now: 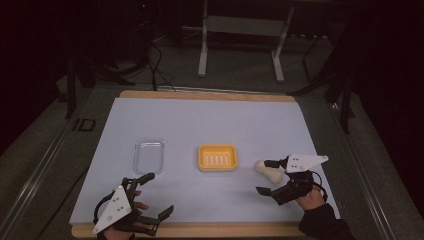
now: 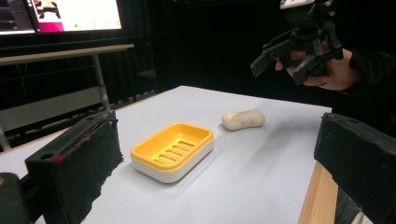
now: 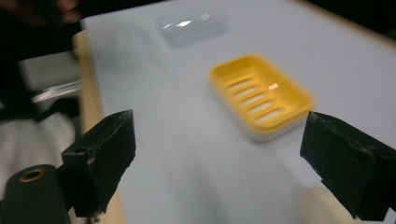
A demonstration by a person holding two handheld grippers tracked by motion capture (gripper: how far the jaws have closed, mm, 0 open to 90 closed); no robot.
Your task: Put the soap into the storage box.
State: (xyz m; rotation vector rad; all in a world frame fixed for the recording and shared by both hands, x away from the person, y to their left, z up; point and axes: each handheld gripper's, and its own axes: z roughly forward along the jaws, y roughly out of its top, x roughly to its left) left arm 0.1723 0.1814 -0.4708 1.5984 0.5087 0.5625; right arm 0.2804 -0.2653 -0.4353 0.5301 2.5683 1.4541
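Note:
A yellow soap dish (image 1: 217, 157) on a white base sits in the middle of the white sheet, empty, also seen as the soap dish (image 2: 173, 149) and the soap dish (image 3: 261, 95). A cream soap bar (image 1: 268, 171) lies to its right, apart from it, and shows as the soap bar (image 2: 243, 119). My right gripper (image 1: 264, 176) is open, one jaw on either side of the bar's near end, touching nothing that I can see. My left gripper (image 1: 160, 193) is open and empty near the front edge. A clear plastic lid (image 1: 148, 155) lies left of the dish.
The white sheet (image 1: 210, 120) covers a wooden board whose edge (image 1: 200, 230) runs along the front. Table legs and cables stand in the dark beyond the far edge. A lit monitor (image 2: 70, 14) glows behind the table. The right hand's gripper (image 2: 299, 46) hovers above the sheet.

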